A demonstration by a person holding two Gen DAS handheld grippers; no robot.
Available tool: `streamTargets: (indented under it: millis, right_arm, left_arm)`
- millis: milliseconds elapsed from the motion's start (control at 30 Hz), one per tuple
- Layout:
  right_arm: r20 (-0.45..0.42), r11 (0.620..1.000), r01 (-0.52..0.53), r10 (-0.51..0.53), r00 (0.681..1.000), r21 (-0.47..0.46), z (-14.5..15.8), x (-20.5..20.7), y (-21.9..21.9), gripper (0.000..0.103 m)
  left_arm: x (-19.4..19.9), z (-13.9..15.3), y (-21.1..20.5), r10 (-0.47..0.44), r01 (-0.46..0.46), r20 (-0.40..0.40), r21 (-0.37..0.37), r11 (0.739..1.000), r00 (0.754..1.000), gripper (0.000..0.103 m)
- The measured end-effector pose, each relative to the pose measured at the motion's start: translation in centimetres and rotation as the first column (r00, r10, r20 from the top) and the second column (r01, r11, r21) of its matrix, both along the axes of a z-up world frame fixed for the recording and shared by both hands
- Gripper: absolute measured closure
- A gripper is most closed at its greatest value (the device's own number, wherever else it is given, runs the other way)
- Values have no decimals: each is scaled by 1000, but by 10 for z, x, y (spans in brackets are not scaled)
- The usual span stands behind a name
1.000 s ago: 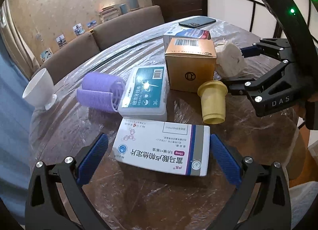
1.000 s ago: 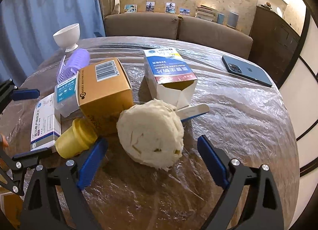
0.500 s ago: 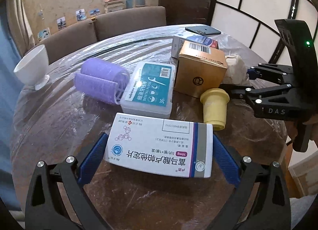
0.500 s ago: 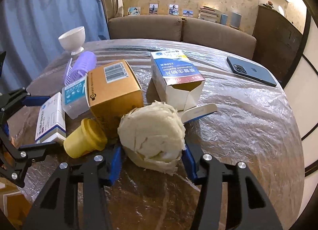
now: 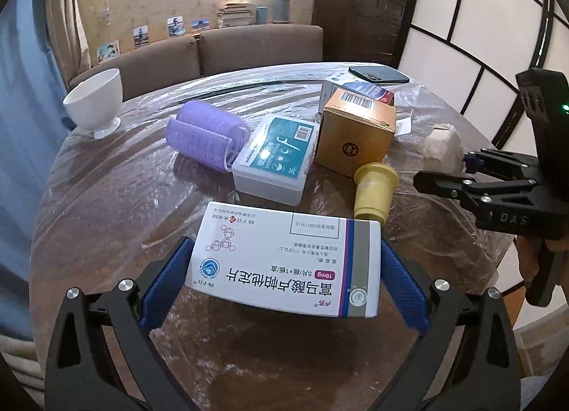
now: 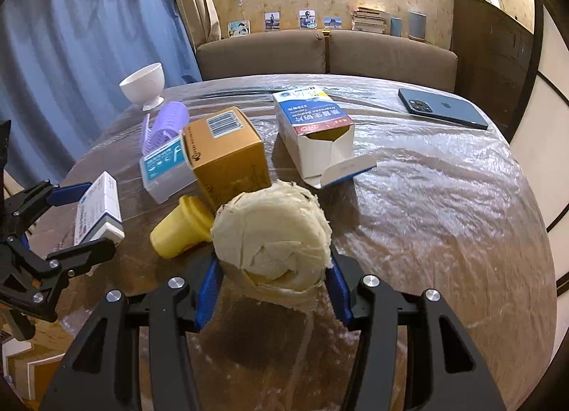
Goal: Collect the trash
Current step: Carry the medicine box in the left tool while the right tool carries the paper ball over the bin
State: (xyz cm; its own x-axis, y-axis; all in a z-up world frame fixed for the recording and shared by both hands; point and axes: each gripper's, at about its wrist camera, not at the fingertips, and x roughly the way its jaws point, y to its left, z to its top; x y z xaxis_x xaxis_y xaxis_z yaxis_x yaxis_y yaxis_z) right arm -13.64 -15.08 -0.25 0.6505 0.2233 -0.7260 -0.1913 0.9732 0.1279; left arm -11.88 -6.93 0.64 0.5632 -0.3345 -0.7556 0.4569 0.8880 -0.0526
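Currently, item one: the tissue wad [image 6: 272,233], a crumpled off-white ball, sits clamped between my right jaws [image 6: 272,286], blue pads pressing it from both sides. These jaws have just been closing, and the wad is what they closed on. It appears lifted just clear of the table [image 6: 444,204], though I cannot be sure of the gap beneath it.

Item two: the white medicine box [image 5: 284,261], flat and oblong, is held in my left jaws [image 5: 284,286]. Its long axis runs straight across from pad to pad, so I grip it by its two short ends, printed face up.

Item three, untouched on the plastic-covered table: a yellow cup [image 5: 373,190] lying on its side, nearest of all to both pairs of jaws and lying between them; a brown carton [image 6: 227,158] behind it; an opened blue-and-white carton [image 6: 313,133] with its flap hanging; a clear floss-pick case [image 5: 277,158]; a purple hair roller [image 5: 206,133].

Item four, probably not trash: a white bowl [image 5: 96,101] at the far left edge and a dark phone [image 6: 441,107] at the far right.

Judgement: both hands are full, so both loads want carrying off to a bin, none of which shows here, before the yellow cup is taken.
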Motion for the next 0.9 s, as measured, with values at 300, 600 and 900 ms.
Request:
streamTargets:
  millis: [300, 600, 900]
  right_arm:
    - [-30, 999, -34, 35, 999, 38, -2, -20, 6, 52]
    - [-40, 997, -63, 65, 997, 41, -2, -38, 16, 52]
    - [-43, 996, -82, 84, 996, 35, -1, -54, 20, 52]
  left_arm:
    - [-13, 0, 0, 62, -62, -15, 1, 998, 998, 3]
    - [-26, 4, 0, 119, -120, 5, 40, 992, 993, 3]
    - [-43, 7, 0, 140, -142, 34, 72, 987, 990, 3]
